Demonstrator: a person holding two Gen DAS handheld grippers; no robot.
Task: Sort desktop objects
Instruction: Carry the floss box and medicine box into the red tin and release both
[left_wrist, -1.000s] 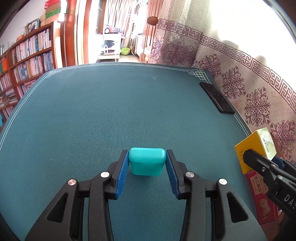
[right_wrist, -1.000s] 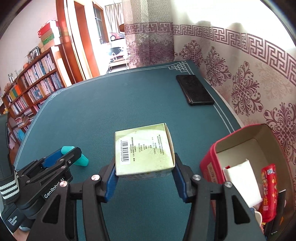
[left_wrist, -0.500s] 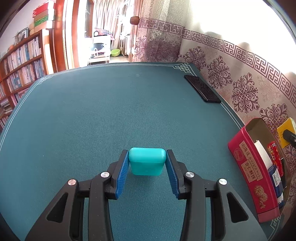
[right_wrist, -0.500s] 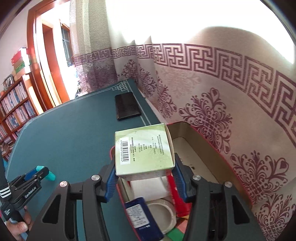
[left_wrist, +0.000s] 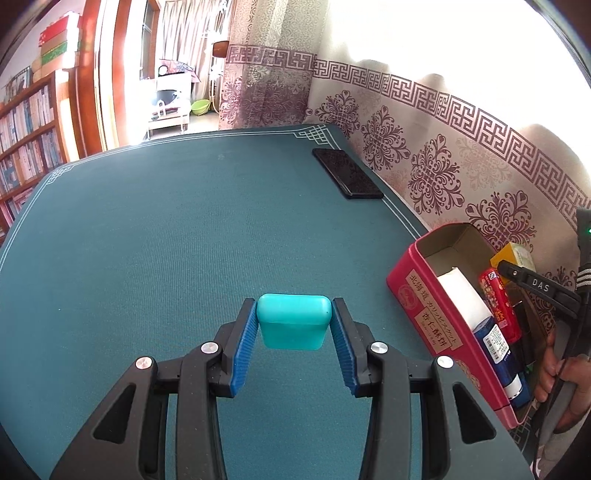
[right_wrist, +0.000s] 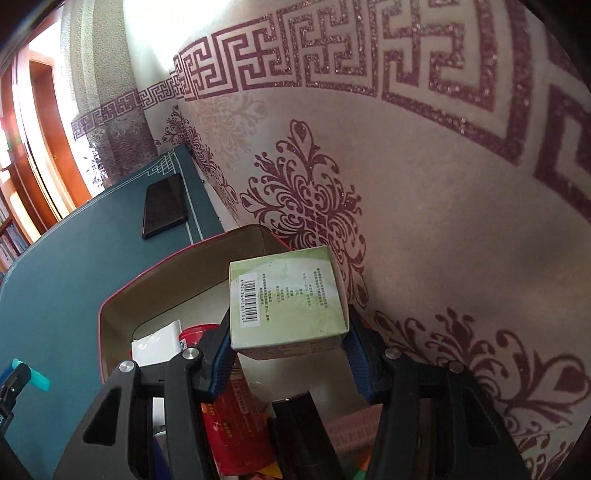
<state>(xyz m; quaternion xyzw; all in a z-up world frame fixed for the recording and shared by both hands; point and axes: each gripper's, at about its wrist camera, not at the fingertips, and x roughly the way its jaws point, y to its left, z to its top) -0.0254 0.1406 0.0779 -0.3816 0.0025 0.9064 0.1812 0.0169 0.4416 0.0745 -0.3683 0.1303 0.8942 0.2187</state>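
Note:
My left gripper is shut on a small teal case, held above the green table mat. My right gripper is shut on a pale green carton with a barcode, hanging over the far wall-side part of the open red box. From the left wrist view the red box stands at the right by the wall, with the right gripper and the yellow-sided carton above it. The teal case shows at the lower left of the right wrist view.
A black phone lies on the mat near the wall, seen also in the right wrist view as the phone. The red box holds a white packet, a red packet and a blue bottle. A person's hand grips the right tool. Bookshelves stand far left.
The right gripper carried the carton rightwards from over the mat to above the red box beside the wall. The left gripper, still holding the teal case, drifted right so the box came into view.

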